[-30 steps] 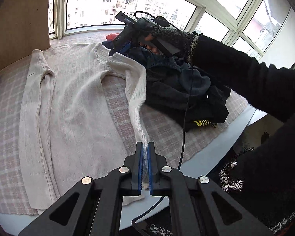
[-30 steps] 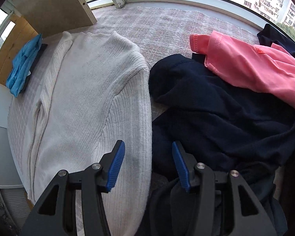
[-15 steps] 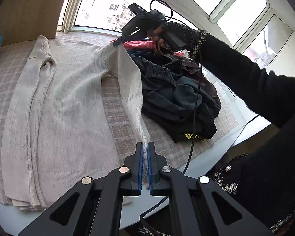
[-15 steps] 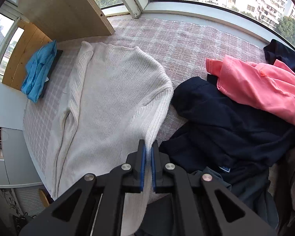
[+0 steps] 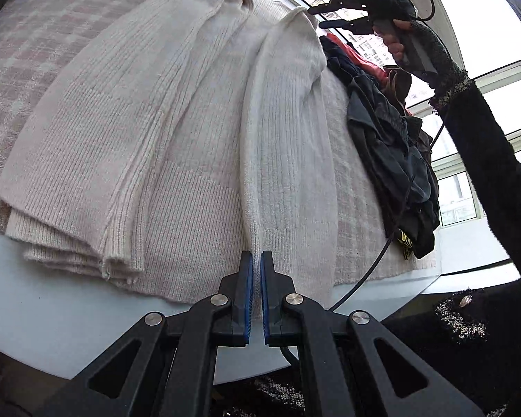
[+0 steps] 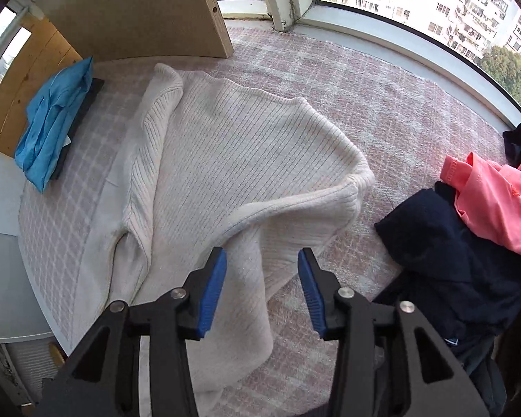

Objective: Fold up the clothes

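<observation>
Left tool (image 5: pixel 257 292) pinches the cream sweater's (image 6: pixel 225 160) sleeve cuff; right tool (image 6: pixel 262 292) hangs open above its shoulder.

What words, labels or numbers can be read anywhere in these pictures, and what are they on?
Pale marks on top of the right gripper, seen from the left wrist camera: too small and blurred to read.
Yellow print on a dark garment at the pile's near edge: too creased to read.
White sweater, blue shirt, pink garment: no text.
</observation>
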`<state>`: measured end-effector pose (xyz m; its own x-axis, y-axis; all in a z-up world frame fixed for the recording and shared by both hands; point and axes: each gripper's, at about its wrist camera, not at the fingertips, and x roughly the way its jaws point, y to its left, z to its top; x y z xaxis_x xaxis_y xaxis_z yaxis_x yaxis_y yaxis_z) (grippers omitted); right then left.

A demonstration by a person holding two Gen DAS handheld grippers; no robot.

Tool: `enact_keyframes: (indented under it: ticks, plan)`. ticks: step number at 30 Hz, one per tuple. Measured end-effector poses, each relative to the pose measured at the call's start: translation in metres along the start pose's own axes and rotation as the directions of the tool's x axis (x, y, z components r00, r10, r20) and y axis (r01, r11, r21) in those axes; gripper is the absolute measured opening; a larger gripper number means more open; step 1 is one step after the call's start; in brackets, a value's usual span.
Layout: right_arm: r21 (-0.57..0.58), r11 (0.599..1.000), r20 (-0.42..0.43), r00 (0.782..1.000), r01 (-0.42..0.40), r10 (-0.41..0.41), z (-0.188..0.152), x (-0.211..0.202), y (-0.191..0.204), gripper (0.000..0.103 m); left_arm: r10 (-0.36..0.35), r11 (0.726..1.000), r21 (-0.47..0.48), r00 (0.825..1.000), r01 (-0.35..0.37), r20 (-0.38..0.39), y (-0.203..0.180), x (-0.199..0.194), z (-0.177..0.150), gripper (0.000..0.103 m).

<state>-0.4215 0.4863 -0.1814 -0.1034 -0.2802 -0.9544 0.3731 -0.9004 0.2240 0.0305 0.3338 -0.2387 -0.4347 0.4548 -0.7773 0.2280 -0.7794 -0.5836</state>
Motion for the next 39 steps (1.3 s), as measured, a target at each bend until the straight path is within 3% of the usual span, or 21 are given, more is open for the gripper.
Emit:
enact_keyframes:
  ticks: [3,5,8,10,13,14,17,19,20,21,22,23,25,26,29,31,33,34,35,37,39]
  plan:
    - [0.034,0.996,0.009,0.996,-0.085,0.085,-0.037,0.000,-0.017,0.044,0.134,0.990,0.044,0.991,-0.135,0.011,0.004,-0.013,0.000,0.020]
    - [0.074,0.988,0.025,0.991,-0.134,0.132,-0.054,0.001,-0.030,0.044,0.216,0.974,0.068,0.976,-0.216,0.013,0.004,-0.026,-0.004,0.023]
    - [0.055,0.979,0.040,0.980,-0.198,0.196,-0.073,0.001,-0.032,0.044,0.205,0.969,0.138,0.979,-0.204,0.009,-0.019,-0.039,-0.010,0.024]
    - [-0.012,0.974,0.032,0.973,-0.228,0.229,-0.084,0.002,-0.019,0.044,0.176,0.957,0.235,0.984,-0.172,0.003,-0.049,-0.033,-0.014,0.033]
    - [-0.085,0.977,0.047,0.979,-0.194,0.198,-0.089,0.008,-0.003,0.044,0.128,0.932,0.347,0.991,-0.103,-0.049,-0.091,0.002,-0.014,0.035]
    - [-0.085,0.978,0.047,0.980,-0.189,0.193,-0.087,0.012,-0.002,0.044,0.125,0.920,0.382,0.990,-0.091,-0.066,-0.103,0.015,-0.014,0.035]
    - [-0.057,0.975,0.048,0.975,-0.214,0.217,-0.079,0.027,-0.002,0.045,0.219,0.839,0.523,0.973,-0.150,-0.073,-0.134,0.059,-0.017,0.035]
    - [-0.048,0.969,0.058,0.968,-0.241,0.244,-0.080,0.031,-0.003,0.044,0.304,0.792,0.574,0.950,-0.207,-0.076,-0.138,0.078,-0.021,0.034]
    - [-0.042,0.964,0.064,0.962,-0.262,0.265,-0.080,0.033,-0.003,0.044,0.307,0.780,0.587,0.950,-0.219,-0.054,-0.137,0.079,-0.023,0.034]
    - [-0.026,0.960,0.058,0.958,-0.279,0.280,-0.080,0.034,-0.005,0.044,0.303,0.781,0.586,0.952,-0.216,-0.053,-0.137,0.078,-0.022,0.032]
    - [-0.010,0.955,0.048,0.954,-0.297,0.297,-0.080,0.035,-0.008,0.031,0.302,0.783,0.583,0.952,-0.216,-0.053,-0.135,0.078,-0.021,0.028]
    - [0.000,0.949,0.031,0.949,-0.315,0.315,-0.081,0.035,-0.009,0.015,0.292,0.794,0.572,0.954,-0.205,-0.064,-0.131,0.075,-0.018,0.013]
    - [0.001,0.951,0.014,0.951,-0.309,0.309,-0.083,0.030,-0.010,0.014,0.271,0.816,0.548,0.959,-0.182,-0.086,-0.123,0.071,-0.014,0.003]
    - [-0.006,0.955,0.004,0.955,-0.295,0.295,-0.085,0.026,-0.010,0.013,0.229,0.842,0.522,0.966,-0.137,-0.117,-0.120,0.066,-0.012,0.003]
    - [-0.012,0.972,-0.026,0.972,-0.235,0.235,-0.088,0.011,-0.011,0.013,0.151,0.854,0.518,0.977,-0.052,-0.151,-0.120,0.047,-0.015,0.002]
    - [-0.006,0.983,-0.041,0.982,-0.185,0.185,-0.089,0.001,-0.014,0.013,0.130,0.850,0.527,0.980,-0.031,-0.152,-0.120,0.039,-0.016,0.003]
    - [-0.011,0.983,-0.020,0.983,-0.183,0.182,-0.087,0.000,-0.011,0.015,0.142,0.869,0.493,0.975,-0.040,-0.172,-0.111,0.047,-0.012,0.003]
    - [-0.010,0.983,-0.022,0.983,-0.182,0.182,-0.087,0.002,-0.010,0.017,0.141,0.884,0.466,0.971,-0.036,-0.192,-0.108,0.049,-0.011,0.003]
    - [-0.008,0.984,-0.060,0.982,-0.180,0.179,-0.087,0.009,-0.006,0.028,0.138,0.898,0.439,0.967,-0.032,-0.212,-0.104,0.050,-0.010,0.004]
    - [-0.051,0.989,-0.096,0.987,-0.137,0.132,-0.090,0.011,0.004,0.034,0.105,0.919,0.395,0.966,-0.004,-0.236,-0.104,0.038,-0.010,0.004]
    - [-0.079,0.989,-0.072,0.990,-0.126,0.121,-0.092,-0.002,0.004,0.034,0.088,0.915,0.404,0.984,-0.019,-0.154,-0.111,0.009,-0.010,0.024]
